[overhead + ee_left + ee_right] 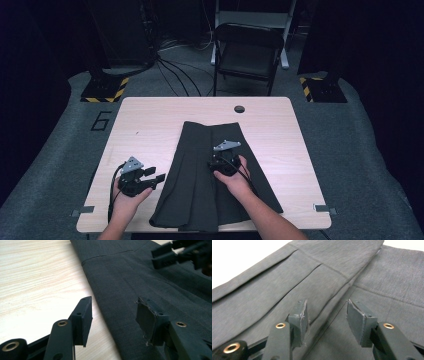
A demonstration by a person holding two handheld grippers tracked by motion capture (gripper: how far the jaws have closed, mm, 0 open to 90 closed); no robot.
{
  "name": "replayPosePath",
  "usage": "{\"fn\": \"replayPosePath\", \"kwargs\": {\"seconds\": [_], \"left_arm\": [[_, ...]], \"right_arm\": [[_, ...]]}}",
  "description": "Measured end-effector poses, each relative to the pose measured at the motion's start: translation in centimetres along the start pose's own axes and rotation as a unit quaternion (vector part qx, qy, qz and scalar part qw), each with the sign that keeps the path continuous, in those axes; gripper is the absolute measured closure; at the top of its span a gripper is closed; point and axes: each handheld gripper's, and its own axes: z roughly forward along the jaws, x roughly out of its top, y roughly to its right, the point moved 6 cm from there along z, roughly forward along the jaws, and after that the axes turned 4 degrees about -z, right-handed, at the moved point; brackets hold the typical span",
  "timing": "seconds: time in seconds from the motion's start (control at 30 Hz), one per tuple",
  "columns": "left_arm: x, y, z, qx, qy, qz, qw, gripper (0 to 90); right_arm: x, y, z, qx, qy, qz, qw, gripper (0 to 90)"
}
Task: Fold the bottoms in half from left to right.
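Observation:
A dark grey pleated garment [192, 170] lies flat down the middle of the light wooden table [145, 120]. My left gripper [156, 174] sits on the bare wood just left of the garment, open, with its jaws pointing at the cloth's left edge [105, 312]. In the left gripper view one pad is over wood and the other over cloth, with nothing between them [113, 312]. My right gripper [222, 155] hovers over the garment's middle. Its jaws stand open [327, 312] astride a folded edge of the cloth [337, 290], and the pads do not press on it. The right gripper [175, 252] also appears far off in the left gripper view.
A round cable hole [239, 109] sits near the table's far edge. A black folding chair [247, 50] stands behind the table, with cables on the floor. Yellow-and-black striped stand bases [105, 90] [320, 87] flank the table's far corners.

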Motion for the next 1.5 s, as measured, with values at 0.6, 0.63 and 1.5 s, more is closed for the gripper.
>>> {"fn": "replayPosePath", "kwargs": {"seconds": [0.6, 0.63, 1.5], "left_arm": [[-1.3, -0.6, -1.5, 0.023, 0.005, -0.013, 0.9996, 46.5], [-1.4, -0.6, -1.6, 0.021, 0.001, -0.012, 0.9997, 46.5], [-1.9, -0.9, -2.3, 0.03, 0.002, -0.018, 0.9994, 46.4]], "right_arm": [[0.2, 1.1, 3.9, 0.013, -0.016, 0.029, 0.9994, 47.6], [0.2, 0.8, 4.0, 0.011, -0.018, 0.038, 0.9991, 47.6], [3.2, -1.2, 2.4, 0.021, 0.034, -0.038, 0.9985, 78.5]]}}
